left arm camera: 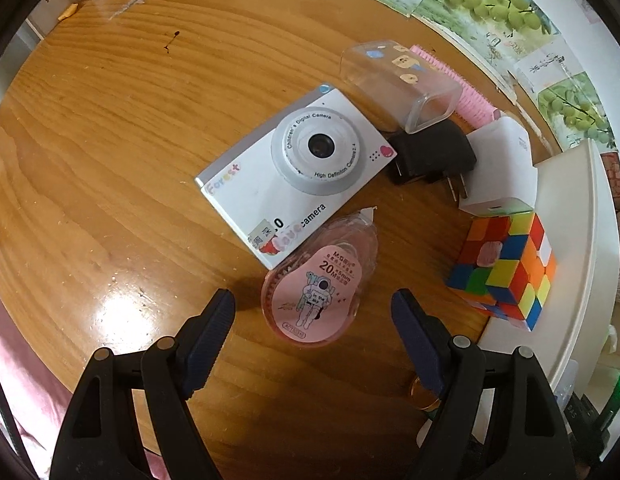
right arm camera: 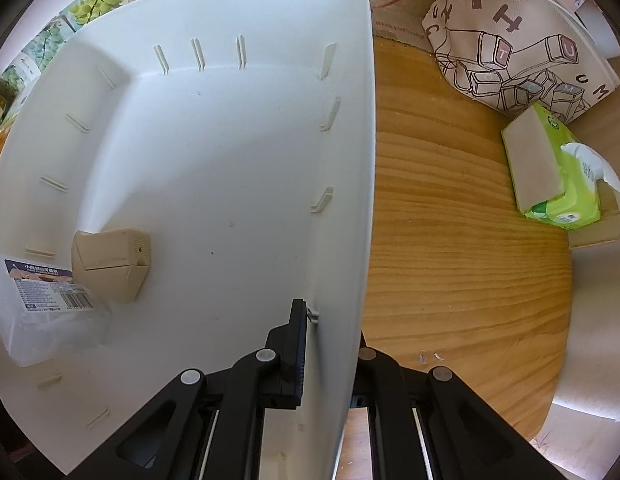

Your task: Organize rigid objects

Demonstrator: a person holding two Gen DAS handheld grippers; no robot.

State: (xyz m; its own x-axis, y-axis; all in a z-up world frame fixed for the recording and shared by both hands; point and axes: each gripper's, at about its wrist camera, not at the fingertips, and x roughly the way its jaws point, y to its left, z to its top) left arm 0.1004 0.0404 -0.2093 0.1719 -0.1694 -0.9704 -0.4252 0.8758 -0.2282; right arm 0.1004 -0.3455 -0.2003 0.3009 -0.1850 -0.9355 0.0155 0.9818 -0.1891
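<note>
"Forest" on white toy camera point(left arm camera: 294, 176)

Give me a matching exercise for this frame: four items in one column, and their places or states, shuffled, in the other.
Items:
1. correction tape
2. toy camera
3. beige box
4. right gripper

Places or states:
A. inside the white bin
B. clamped on the bin's wall
C. between the left gripper's open fingers
D. lens up on the table

Pairs: 1-C, 2-D, 3-A, 4-B
</note>
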